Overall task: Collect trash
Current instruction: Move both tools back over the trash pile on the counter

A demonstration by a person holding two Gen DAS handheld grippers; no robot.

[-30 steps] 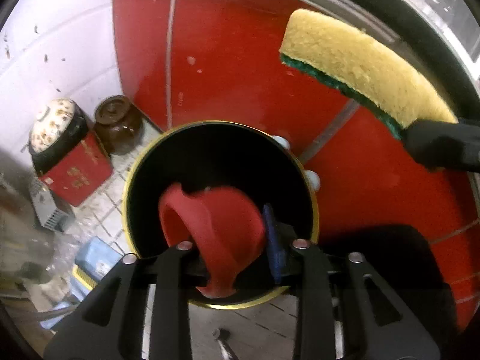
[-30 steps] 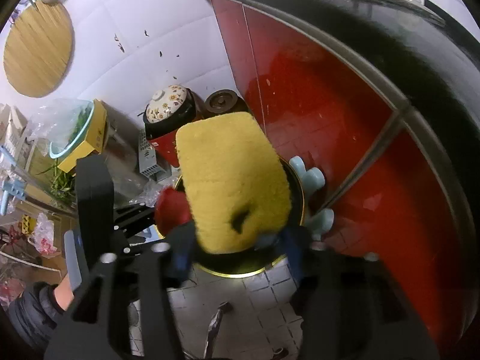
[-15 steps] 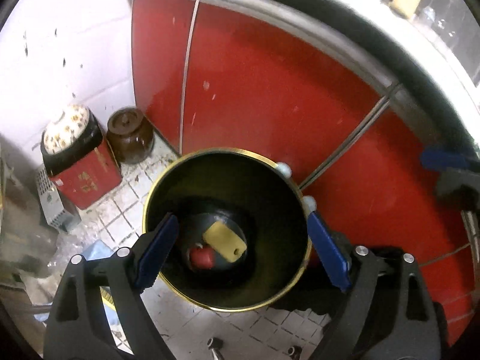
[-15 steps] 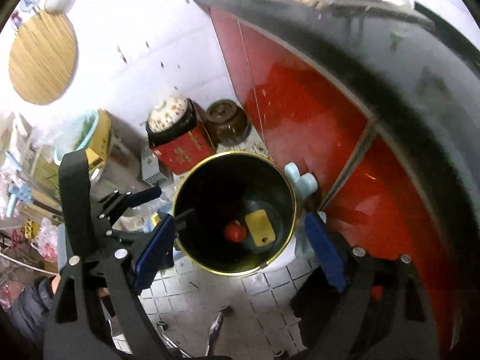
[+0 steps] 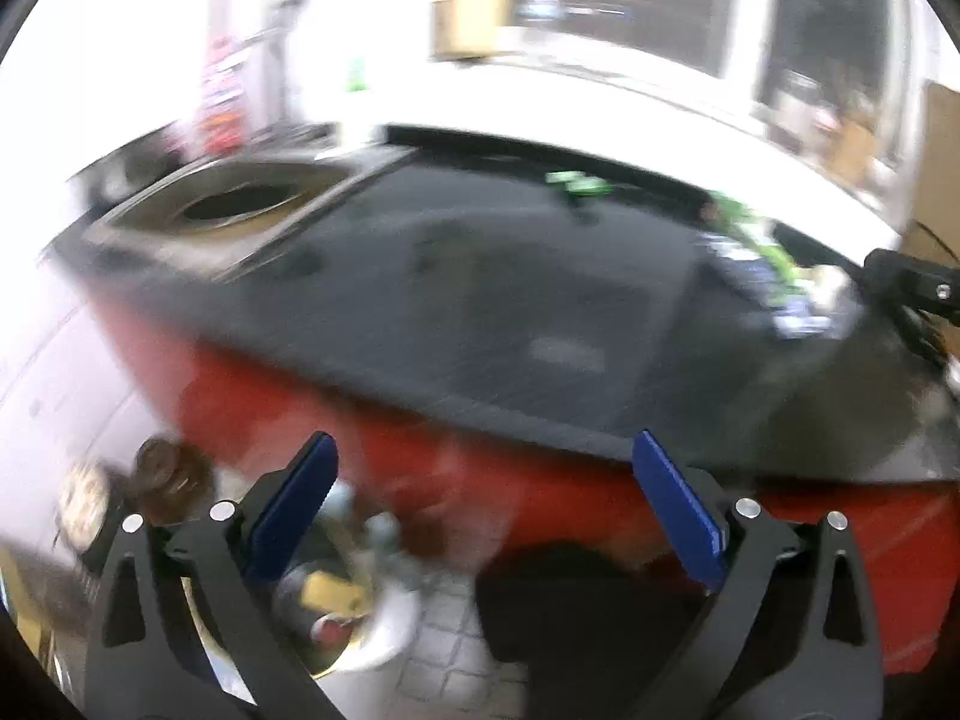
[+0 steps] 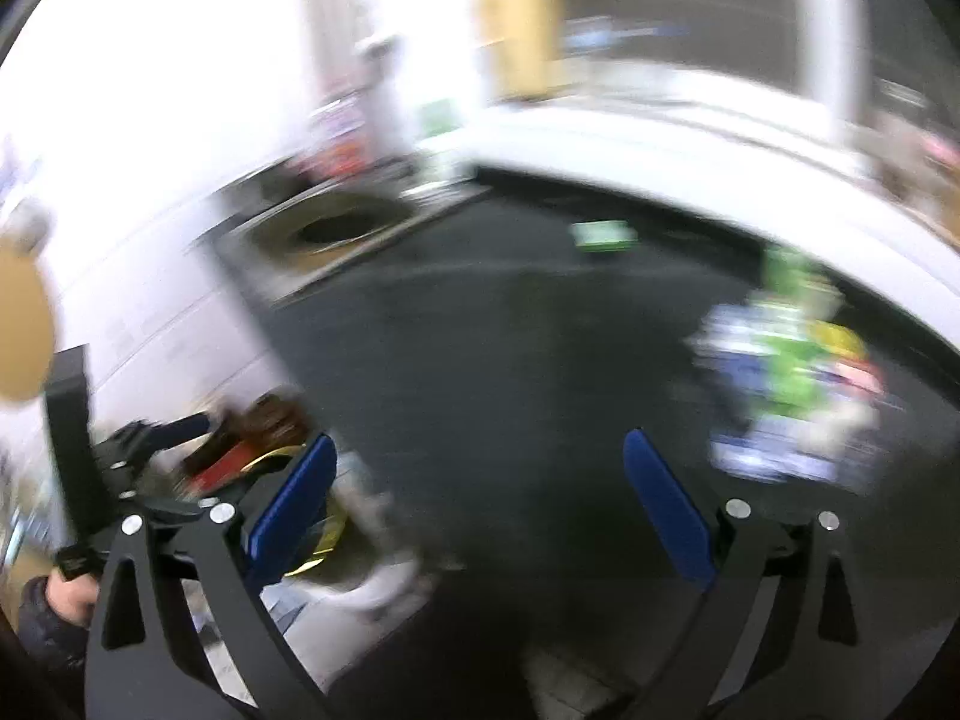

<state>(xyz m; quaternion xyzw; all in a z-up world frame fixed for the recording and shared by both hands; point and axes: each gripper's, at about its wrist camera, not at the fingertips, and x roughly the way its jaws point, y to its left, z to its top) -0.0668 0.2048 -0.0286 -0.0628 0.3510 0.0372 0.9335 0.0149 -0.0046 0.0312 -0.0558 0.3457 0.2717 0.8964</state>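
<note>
Both views are smeared by motion blur, so only the bigger shapes read clearly. The largest is a black countertop [image 5: 480, 300] running across the scene, with red cabinet fronts [image 5: 540, 498] under its near edge and a white wall behind it. At the far left of the counter sits a metal sink [image 5: 234, 210] with a dark round opening.

On the right part of the counter lies a heap of crumpled packaging [image 6: 786, 384] in green, blue and white (the wording on it cannot be made out), with a small green item [image 6: 600, 235] lying apart from it, farther back.

Down on the tiled floor at the near left stands the gold-rimmed bin [image 5: 354, 654], and inside it a yellow sponge [image 5: 330, 594] lies just beside a small red piece [image 5: 330, 630]. A brown jar [image 5: 171, 474] stands on the floor to the left of the bin, against the wall.

The left gripper [image 5: 480, 516] has its blue pads spread wide, having just been opening, with nothing between them. The right gripper [image 6: 477, 513] stands the same way, jaws wide after just opening, also empty. In the right wrist view a hand [image 6: 72, 600] in a dark sleeve shows at the lower left, grasping the handle of the left gripper.
</note>
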